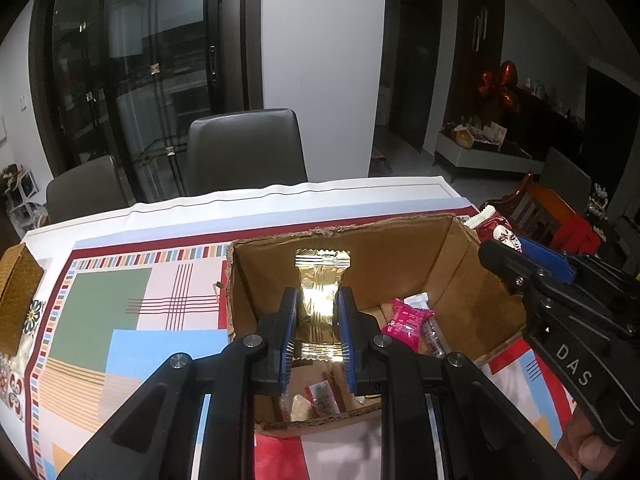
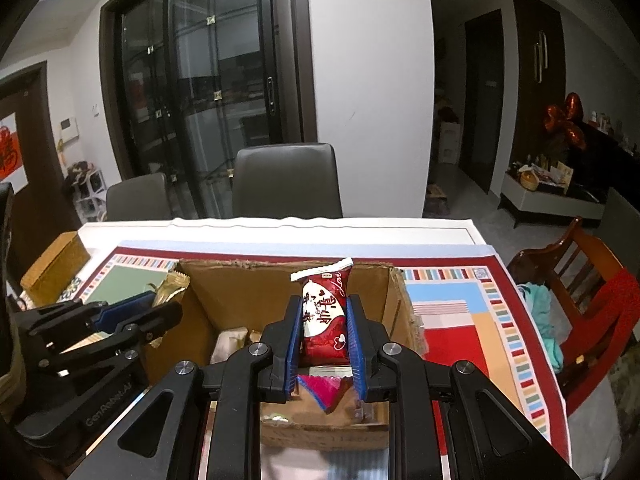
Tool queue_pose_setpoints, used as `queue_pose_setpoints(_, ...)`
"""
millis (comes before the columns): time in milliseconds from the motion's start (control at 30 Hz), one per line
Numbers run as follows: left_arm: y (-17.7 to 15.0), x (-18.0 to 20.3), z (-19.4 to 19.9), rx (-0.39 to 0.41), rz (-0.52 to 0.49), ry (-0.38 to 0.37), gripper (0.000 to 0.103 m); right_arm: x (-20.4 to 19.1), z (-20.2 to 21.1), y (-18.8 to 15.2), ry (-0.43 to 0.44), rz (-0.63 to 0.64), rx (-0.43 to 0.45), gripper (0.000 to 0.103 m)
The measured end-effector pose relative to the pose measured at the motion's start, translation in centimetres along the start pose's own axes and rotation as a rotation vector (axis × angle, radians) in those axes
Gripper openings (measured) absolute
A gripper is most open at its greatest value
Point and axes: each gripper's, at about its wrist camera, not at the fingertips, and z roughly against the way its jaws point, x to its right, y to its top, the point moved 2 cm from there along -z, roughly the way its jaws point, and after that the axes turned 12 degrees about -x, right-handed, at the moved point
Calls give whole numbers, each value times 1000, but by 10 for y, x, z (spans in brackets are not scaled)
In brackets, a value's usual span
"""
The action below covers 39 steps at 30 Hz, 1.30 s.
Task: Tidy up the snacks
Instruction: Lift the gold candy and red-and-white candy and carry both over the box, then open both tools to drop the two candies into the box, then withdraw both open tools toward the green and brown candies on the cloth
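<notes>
My left gripper (image 1: 318,320) is shut on a gold-wrapped snack (image 1: 321,284) and holds it upright over the open cardboard box (image 1: 452,276). My right gripper (image 2: 323,332) is shut on a red snack packet (image 2: 324,316) with white lettering, also above the box (image 2: 240,288). Inside the box lie a pink packet (image 1: 408,320), a clear-wrapped biscuit (image 1: 302,406) and other wrapped snacks. The right gripper shows at the right of the left wrist view (image 1: 520,258); the left gripper shows at the left of the right wrist view (image 2: 132,312).
The box stands on a patterned tablecloth (image 1: 120,320) over a white table (image 2: 280,226). A gold woven box (image 2: 54,266) sits at the table's left edge. Two grey chairs (image 2: 286,182) stand behind the table; a wooden chair (image 2: 580,280) stands at the right.
</notes>
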Motion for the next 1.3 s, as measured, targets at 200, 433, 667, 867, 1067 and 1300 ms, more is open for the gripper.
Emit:
queue_pose_setpoints(200, -2, -1, -1, -2, 4, 19, 50, 3, 1, 1, -12, -14, 13, 55)
queue_pose_setpoints(433, -6, -4, 3, 5, 24, 33, 67, 6, 11, 0, -42, -30, 29, 68)
queue_pose_setpoints(667, -12, -1, 13, 14, 30, 43, 71, 7, 21, -5, -50, -34, 31, 69)
queue_pose_setpoints(867, -17, 2, 26, 23, 29, 50, 72, 8, 33, -14, -47, -43, 32, 69)
queue_pose_setpoints(1067, -25, 8, 41, 39, 26, 54, 72, 12, 47, -23, -52, -51, 39, 69)
queue_pose_setpoints(1300, -38, 17, 53, 45, 23, 57, 74, 16, 63, -34, -56, -57, 46, 69)
